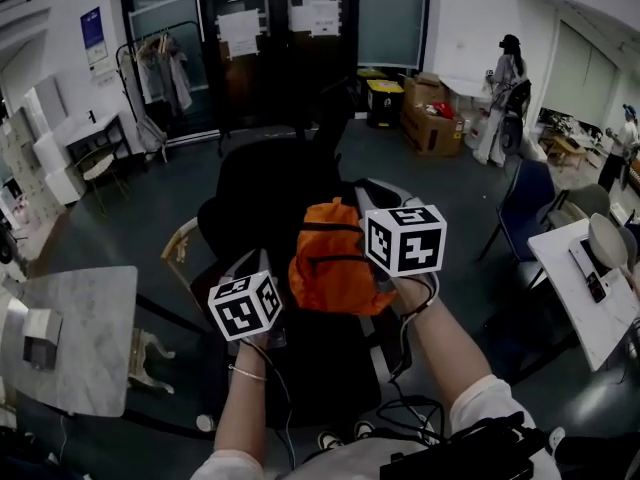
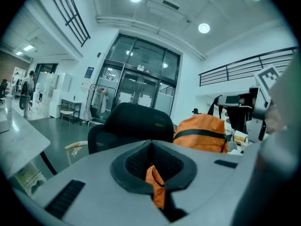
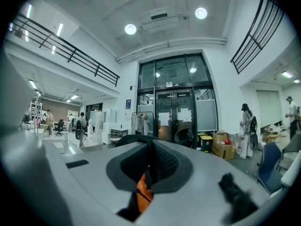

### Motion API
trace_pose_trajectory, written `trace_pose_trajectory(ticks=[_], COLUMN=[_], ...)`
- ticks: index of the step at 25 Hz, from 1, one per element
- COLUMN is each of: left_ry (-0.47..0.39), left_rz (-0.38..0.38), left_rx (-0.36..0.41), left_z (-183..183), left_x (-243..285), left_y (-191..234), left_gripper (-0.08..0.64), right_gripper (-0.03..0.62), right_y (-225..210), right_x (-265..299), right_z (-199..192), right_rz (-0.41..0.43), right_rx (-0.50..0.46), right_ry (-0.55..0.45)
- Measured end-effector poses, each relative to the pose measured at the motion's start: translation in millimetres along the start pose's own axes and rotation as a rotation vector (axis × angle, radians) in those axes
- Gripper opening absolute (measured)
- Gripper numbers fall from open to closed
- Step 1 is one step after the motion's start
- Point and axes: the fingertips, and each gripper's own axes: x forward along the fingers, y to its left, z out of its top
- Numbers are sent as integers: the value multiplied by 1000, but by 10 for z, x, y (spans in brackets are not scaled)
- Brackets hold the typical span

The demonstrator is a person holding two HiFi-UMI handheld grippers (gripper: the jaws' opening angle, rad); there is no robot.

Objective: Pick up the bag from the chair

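Nearest me, low on the left, is the left gripper [image 2: 153, 180]. Its jaws are closed on a fold of orange fabric with a thin black cord [image 2: 160, 179] running across it. The right gripper [image 3: 143, 185] rides higher and a touch farther out, and its jaws are likewise pinched on orange cloth. So both bite the bag [image 1: 335, 263], one on each side.

The bag hangs between them, over the seat of the chair [image 1: 262, 193] and in front of its black back. In the left gripper view the bag's body sits just to the right, about level with the top of the chair back. I judge it's off the seat or nearly so, though no view shows me its underside.

Both grips are thin pinches at the edges, so I want to raise the two hands together and not spread them. Pulling outward could drag the cloth out of the jaws. I'd bring the left up level with the right so the weight is shared, then lift straight up and toward me. I'm minding the cable [image 1: 403, 343] under my right arm, and any strap that might snag on the chair.
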Motion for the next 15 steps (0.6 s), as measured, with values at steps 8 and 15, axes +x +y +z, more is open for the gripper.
trace_pose_trajectory(ticks=[8,15], left_ry=[33,25], left_rz=[-111,-197], left_rx=[21,38], left_z=[-191,-268], left_x=[154,89], left_y=[-704,-1429], left_gripper=[12,12], right_gripper=[35,35], right_y=[-591,-1068], right_x=[-465,-1104], right_z=[-138,-88], right_rz=[-103,-180], right_rx=[46,56], right_ry=[7,-18])
